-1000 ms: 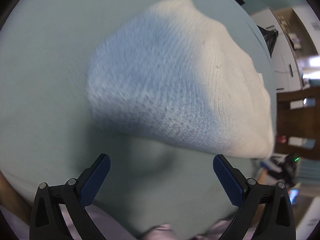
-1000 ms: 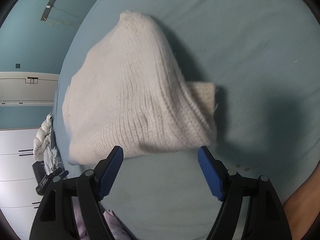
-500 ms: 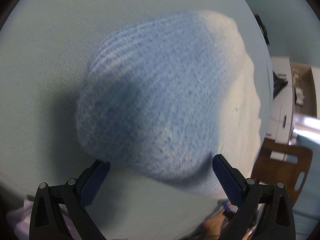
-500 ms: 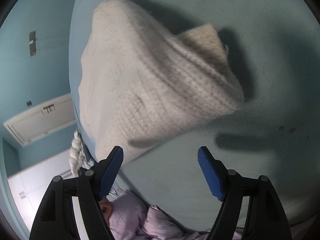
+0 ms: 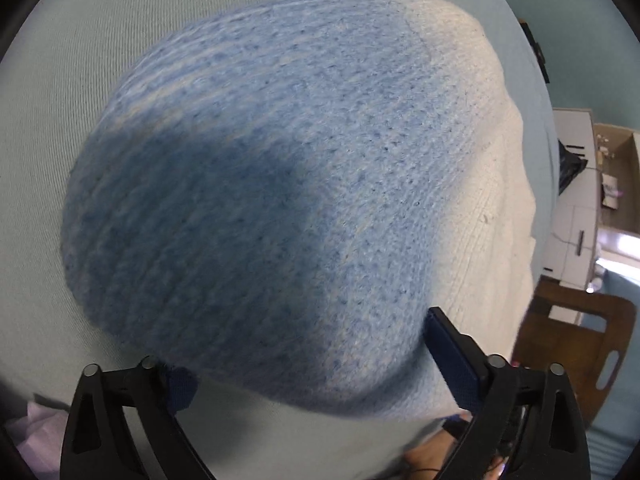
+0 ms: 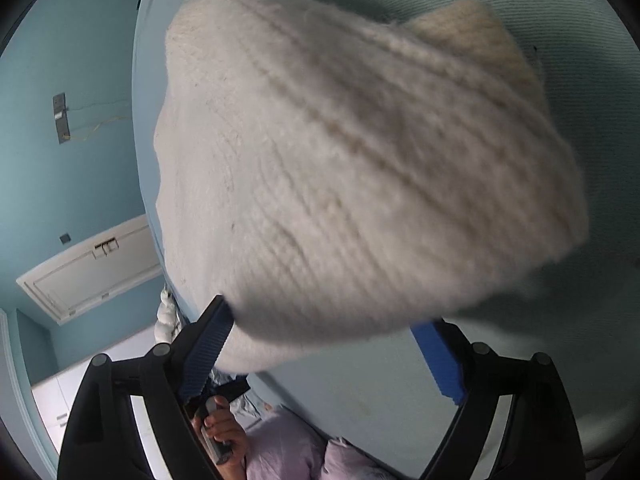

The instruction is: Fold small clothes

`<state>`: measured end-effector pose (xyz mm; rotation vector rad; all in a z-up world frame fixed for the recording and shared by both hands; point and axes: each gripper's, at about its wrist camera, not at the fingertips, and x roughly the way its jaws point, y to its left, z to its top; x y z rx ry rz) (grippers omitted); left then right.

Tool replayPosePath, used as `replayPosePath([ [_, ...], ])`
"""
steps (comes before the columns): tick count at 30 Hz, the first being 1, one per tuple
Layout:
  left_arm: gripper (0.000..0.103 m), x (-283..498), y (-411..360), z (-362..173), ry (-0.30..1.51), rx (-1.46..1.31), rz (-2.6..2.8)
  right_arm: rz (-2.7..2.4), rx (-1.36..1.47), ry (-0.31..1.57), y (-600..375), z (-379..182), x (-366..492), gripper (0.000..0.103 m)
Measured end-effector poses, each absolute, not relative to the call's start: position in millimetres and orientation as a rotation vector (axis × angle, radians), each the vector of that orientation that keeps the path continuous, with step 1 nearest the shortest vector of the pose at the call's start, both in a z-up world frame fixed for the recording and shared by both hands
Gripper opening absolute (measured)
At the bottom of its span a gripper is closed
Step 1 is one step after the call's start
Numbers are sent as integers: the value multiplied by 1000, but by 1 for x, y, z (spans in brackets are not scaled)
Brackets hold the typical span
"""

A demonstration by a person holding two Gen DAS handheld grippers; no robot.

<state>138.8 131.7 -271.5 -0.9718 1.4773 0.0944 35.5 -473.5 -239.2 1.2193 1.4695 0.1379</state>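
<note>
A cream knitted garment (image 5: 280, 200) lies folded in a mound on a pale blue sheet-covered surface (image 5: 60, 80), filling most of both wrist views. In the left wrist view much of it lies in bluish shadow, with a lit cream strip toward 2 o'clock.

Left tongs (image 5: 312, 360): jaws wide, having just been closing slightly. The near edge of the knit sits between them; the left pad is partly hidden under the fabric at 7 o'clock, and whether the pads press on it cannot be told.

Right tongs (image 6: 324, 344): jaws wide, having just been opening. The lower edge of the garment (image 6: 340, 168) lies between the blue pads (image 6: 206, 348), overlapping both tips; a firm grip is not evident. A ribbed corner projects at 1 o'clock.

A hand (image 6: 224, 432) shows at 6 o'clock.
</note>
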Motion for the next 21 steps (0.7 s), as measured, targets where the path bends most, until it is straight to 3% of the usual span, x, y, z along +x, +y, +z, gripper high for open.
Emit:
replayPosePath([
  [6, 69, 146, 125, -258, 1448, -886, 112, 105, 1217, 1441, -479, -240, 45, 86],
  [10, 45, 145, 130, -245, 1390, -871, 104, 84, 1105, 1410, -483, -220, 50, 58],
  [13, 40, 145, 127, -231, 1325, -860, 83, 119, 1006, 1344, -481, -201, 50, 41],
  [21, 35, 133, 131, -191, 1184, -864, 21, 206, 910, 1178, -488, -148, 41, 32],
])
